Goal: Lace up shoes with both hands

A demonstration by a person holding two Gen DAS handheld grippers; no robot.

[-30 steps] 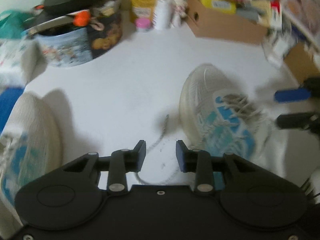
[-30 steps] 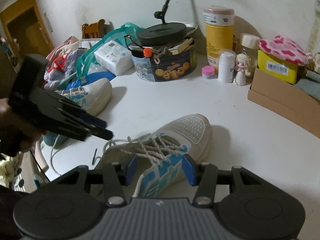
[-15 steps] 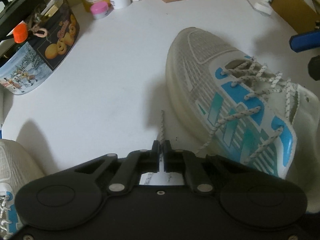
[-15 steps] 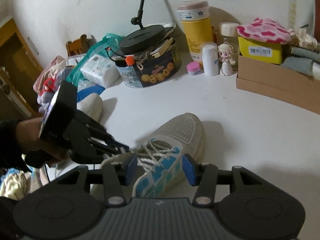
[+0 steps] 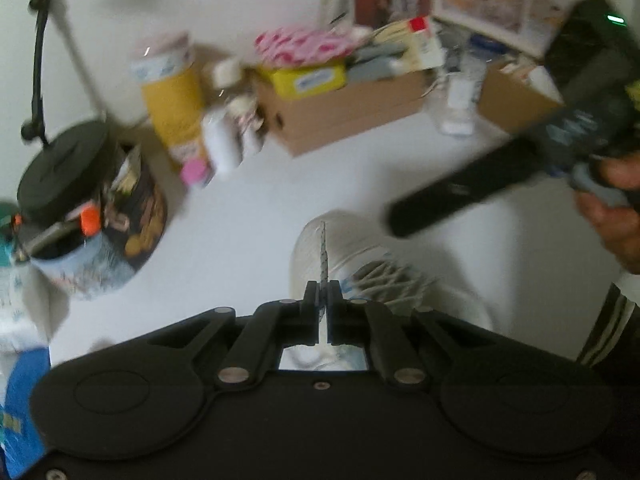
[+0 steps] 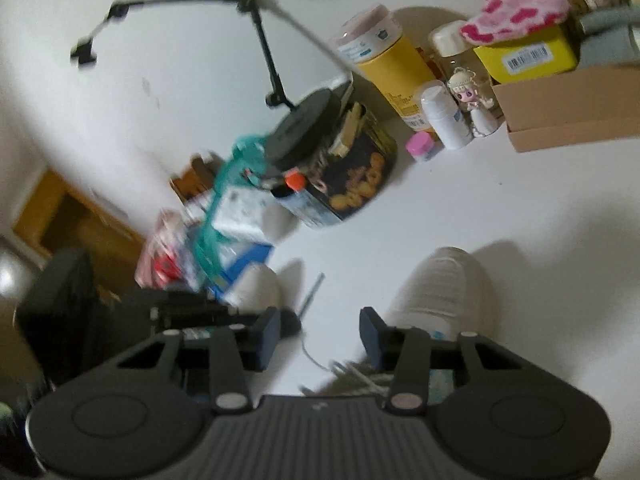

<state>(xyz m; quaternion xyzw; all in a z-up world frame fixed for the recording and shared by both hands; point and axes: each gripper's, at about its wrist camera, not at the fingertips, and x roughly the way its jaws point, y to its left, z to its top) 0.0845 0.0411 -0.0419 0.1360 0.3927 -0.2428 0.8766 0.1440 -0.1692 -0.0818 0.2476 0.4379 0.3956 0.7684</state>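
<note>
Right now your left gripper (image 5: 322,300) has its jaws clamped on the lace (image 5: 323,252), whose tip points to 12 o'clock over the shoe (image 5: 344,248) on the worktop (image 5: 248,220). Your right gripper (image 6: 318,336) hangs above, jaws apart, at 2 o'clock.

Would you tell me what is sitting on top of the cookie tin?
A black round stand base rests on the cookie tin, with its thin arm rising from it. An orange cap pokes out at the rim; what lies deeper inside is covered.
</note>
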